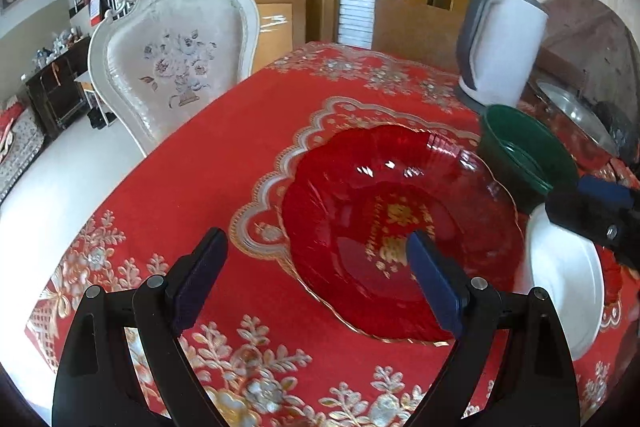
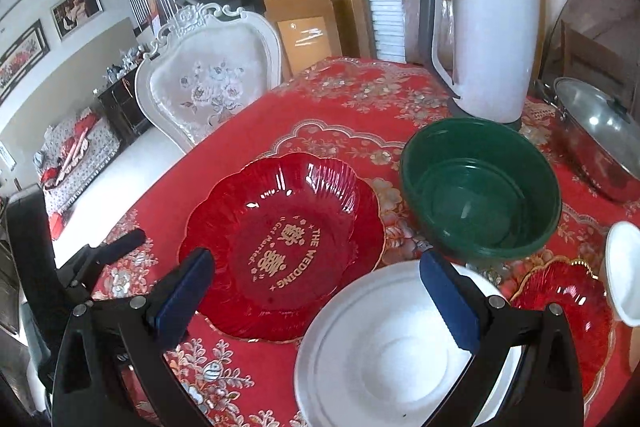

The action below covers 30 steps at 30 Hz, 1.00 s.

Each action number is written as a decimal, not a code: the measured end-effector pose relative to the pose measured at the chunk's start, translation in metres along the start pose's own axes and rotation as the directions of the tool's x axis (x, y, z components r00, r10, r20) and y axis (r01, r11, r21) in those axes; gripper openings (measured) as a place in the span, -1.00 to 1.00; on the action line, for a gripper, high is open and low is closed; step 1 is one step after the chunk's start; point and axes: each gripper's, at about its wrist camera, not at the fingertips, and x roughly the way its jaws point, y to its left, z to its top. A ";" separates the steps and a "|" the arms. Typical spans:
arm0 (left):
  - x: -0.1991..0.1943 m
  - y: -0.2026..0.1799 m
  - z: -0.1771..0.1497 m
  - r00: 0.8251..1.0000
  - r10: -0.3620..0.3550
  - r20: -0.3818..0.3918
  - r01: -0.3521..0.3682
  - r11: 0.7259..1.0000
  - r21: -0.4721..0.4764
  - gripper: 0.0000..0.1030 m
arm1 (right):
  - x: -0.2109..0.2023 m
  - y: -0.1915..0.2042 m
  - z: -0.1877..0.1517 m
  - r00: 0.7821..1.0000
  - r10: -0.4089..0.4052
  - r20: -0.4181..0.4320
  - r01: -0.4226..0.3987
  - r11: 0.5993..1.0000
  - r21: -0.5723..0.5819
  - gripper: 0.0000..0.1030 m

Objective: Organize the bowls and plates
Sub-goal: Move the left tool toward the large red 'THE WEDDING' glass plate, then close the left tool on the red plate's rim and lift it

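- We hold the left gripper point(image 1: 316, 259) wide apart and empty over the red plate point(image 1: 400, 227).
- Our right gripper point(image 2: 320, 287) gapes wide above the white plate point(image 2: 384, 355), beside the green bowl point(image 2: 480, 187).

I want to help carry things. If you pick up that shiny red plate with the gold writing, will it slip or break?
The red plate looks glassy, so it is probably stiff and breakable if dropped. Its glossy surface may slip between the right gripper pads. It lies flat on the tablecloth, so its thin wavy rim is likely the only place to pinch.
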 end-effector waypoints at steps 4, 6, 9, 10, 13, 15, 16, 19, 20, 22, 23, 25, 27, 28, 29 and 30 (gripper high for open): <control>0.003 0.008 0.010 1.000 -0.001 0.006 0.001 1.000 -0.010 0.77 | 0.012 -0.006 0.004 0.999 0.022 -0.040 -0.021 1.000 0.014 0.99; 0.004 0.011 0.014 1.000 -0.009 0.009 0.009 1.000 -0.012 0.77 | 0.019 -0.009 0.006 0.997 0.039 -0.064 -0.037 0.999 0.025 0.99; 0.005 0.011 0.018 1.000 -0.006 0.013 0.006 1.000 0.003 0.77 | 0.028 -0.011 0.013 0.995 0.049 -0.089 -0.046 0.998 0.035 0.99; 0.006 0.011 0.019 1.000 -0.015 0.008 0.015 1.000 0.004 0.77 | 0.031 -0.012 0.015 0.994 0.051 -0.099 -0.047 0.998 0.036 0.99; 0.011 0.013 0.023 0.997 -0.067 -0.026 0.067 0.998 -0.007 0.77 | 0.038 -0.018 0.022 0.991 0.054 -0.125 -0.049 0.998 0.042 0.99; 0.014 0.013 0.025 0.996 -0.079 -0.045 0.079 0.997 -0.007 0.77 | 0.043 -0.023 0.024 0.988 0.059 -0.146 -0.051 0.997 0.057 0.99; 0.015 0.012 0.026 0.996 -0.074 -0.051 0.074 0.997 -0.001 0.77 | 0.046 -0.024 0.025 0.985 0.068 -0.157 -0.058 0.996 0.064 0.99; 0.017 0.011 0.026 0.996 -0.060 -0.059 0.060 0.998 0.007 0.77 | 0.050 -0.029 0.027 0.977 0.103 -0.184 -0.086 0.992 0.095 0.99; 0.017 0.011 0.026 0.996 -0.061 -0.061 0.061 0.998 0.005 0.77 | 0.051 -0.029 0.028 0.977 0.101 -0.186 -0.085 0.992 0.093 0.99; 0.018 0.012 0.027 0.996 -0.056 -0.064 0.056 0.998 0.001 0.77 | 0.050 -0.028 0.029 0.979 0.091 -0.184 -0.077 0.994 0.082 0.99; 0.018 0.013 0.027 0.997 -0.051 -0.065 0.051 0.999 0.000 0.77 | 0.051 -0.028 0.030 0.978 0.096 -0.185 -0.082 0.993 0.083 0.99; 0.019 0.014 0.026 0.997 -0.032 -0.063 0.033 0.999 0.004 0.77 | 0.052 -0.028 0.030 0.977 0.103 -0.186 -0.089 0.992 0.084 0.99; 0.018 0.015 0.025 0.998 -0.030 -0.061 0.030 1.000 0.009 0.77 | 0.053 -0.028 0.030 0.977 0.097 -0.191 -0.083 0.993 0.078 0.99; 0.018 0.016 0.025 0.998 -0.027 -0.060 0.028 1.000 0.010 0.77 | 0.054 -0.029 0.031 0.976 0.096 -0.194 -0.082 0.994 0.077 0.99; 0.018 0.016 0.025 0.998 -0.023 -0.058 0.024 1.000 0.013 0.77 | 0.055 -0.029 0.032 0.976 0.094 -0.197 -0.080 0.994 0.076 0.99; 0.018 0.016 0.026 0.998 -0.018 -0.056 0.019 1.000 0.015 0.77 | 0.056 -0.030 0.032 0.976 0.090 -0.200 -0.076 0.994 0.077 0.99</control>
